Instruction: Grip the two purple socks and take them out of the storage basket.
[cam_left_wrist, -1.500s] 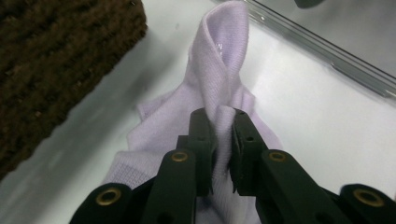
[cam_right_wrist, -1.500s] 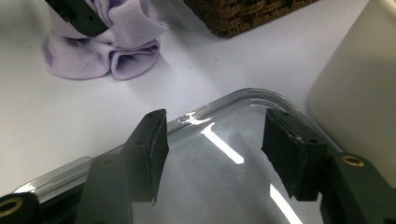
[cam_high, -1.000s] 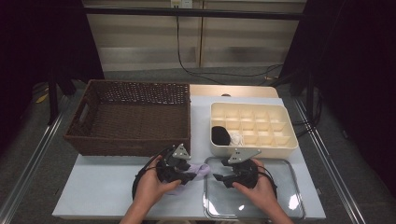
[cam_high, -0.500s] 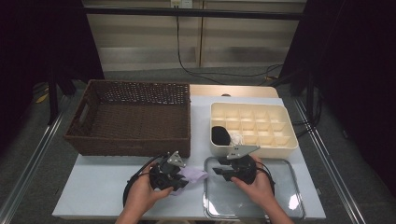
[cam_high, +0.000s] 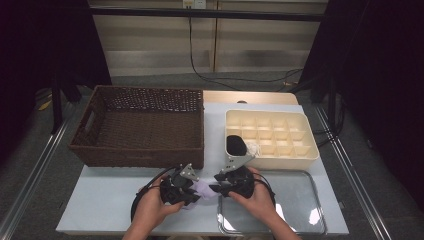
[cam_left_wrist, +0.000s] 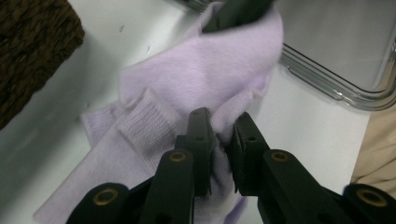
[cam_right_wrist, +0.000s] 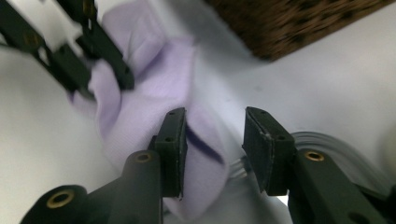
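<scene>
Where ribbed, soft lilac sock (cam_left_wrist: 187, 93) bunches, left claw (cam_left_wrist: 219, 140) pinches.

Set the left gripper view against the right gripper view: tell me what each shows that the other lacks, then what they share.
Left gripper view alone: the left gripper shut on a fold of the lilac sock, and the sock's ribbed cuff.

Right gripper view alone: the right gripper with jaws apart, one jaw over the sock.

Shared: the sock, the white table, a corner of the wicker basket, and the clear tray.
</scene>
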